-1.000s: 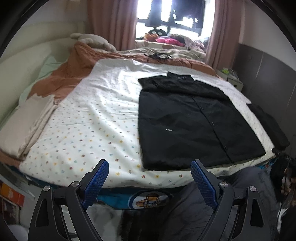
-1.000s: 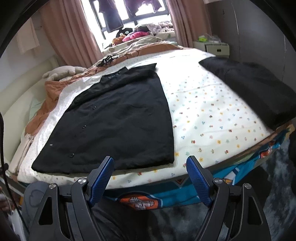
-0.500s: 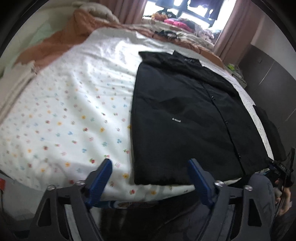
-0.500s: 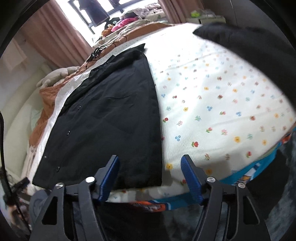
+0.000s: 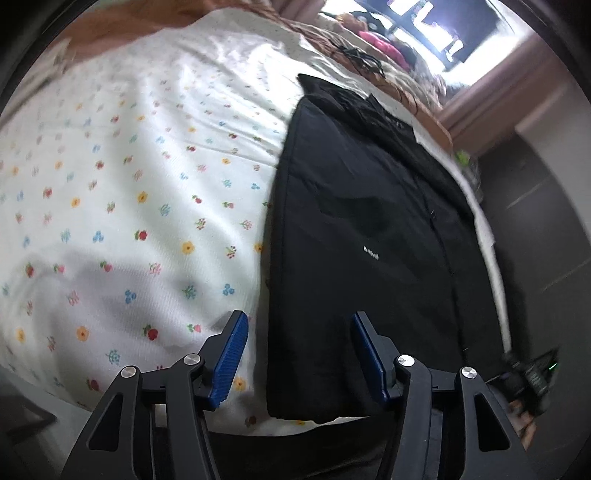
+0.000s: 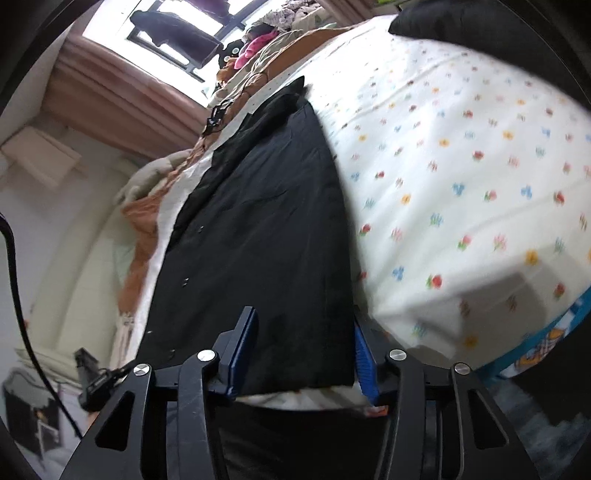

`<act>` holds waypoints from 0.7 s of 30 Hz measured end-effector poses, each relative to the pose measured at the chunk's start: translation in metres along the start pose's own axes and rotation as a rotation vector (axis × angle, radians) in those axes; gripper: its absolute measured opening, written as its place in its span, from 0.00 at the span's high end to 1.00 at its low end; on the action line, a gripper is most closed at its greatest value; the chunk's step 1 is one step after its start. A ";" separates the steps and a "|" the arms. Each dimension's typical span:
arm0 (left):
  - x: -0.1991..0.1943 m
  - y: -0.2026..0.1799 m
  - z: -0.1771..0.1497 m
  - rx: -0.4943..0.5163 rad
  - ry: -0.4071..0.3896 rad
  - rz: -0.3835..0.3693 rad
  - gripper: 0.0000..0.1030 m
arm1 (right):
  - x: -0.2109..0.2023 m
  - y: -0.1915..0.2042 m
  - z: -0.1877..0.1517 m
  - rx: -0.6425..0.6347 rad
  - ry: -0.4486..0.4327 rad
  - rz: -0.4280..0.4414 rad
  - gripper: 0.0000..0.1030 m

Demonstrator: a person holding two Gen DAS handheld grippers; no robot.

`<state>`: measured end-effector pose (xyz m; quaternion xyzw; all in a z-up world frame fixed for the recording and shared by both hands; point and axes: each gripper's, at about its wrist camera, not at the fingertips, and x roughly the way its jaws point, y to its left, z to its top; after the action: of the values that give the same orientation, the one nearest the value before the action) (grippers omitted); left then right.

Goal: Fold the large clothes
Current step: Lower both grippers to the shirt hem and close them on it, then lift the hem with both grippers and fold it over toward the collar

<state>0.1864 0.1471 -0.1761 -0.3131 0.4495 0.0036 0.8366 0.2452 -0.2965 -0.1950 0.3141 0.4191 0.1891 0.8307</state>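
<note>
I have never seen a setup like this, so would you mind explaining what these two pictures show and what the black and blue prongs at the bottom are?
There is no robot here: a person holds a two-finger gripper in each hand, and each gripper carries a fisheye camera looking forward along its fingers. The prongs with blue pads are those fingers. One picture comes from the left gripper, the other from the right gripper.

Both look at a bed with a white floral sheet. A black button-front shirt lies flat on it, hem toward the person. Another dark garment lies at the far right edge of the bed.

Both grippers are open and hold nothing. Each is at a bottom corner of the shirt, its fingers either side of the corner, probably about to pinch the hem for a fold.
</note>
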 end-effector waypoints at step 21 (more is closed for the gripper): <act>-0.021 0.005 -0.012 -0.177 0.002 -0.210 0.87 | 0.002 0.011 0.006 0.135 -0.073 0.081 0.91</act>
<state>0.1635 0.1506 -0.1679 -0.4311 0.4132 -0.0445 0.8009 0.2508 -0.2899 -0.1855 0.3929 0.3874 0.1824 0.8138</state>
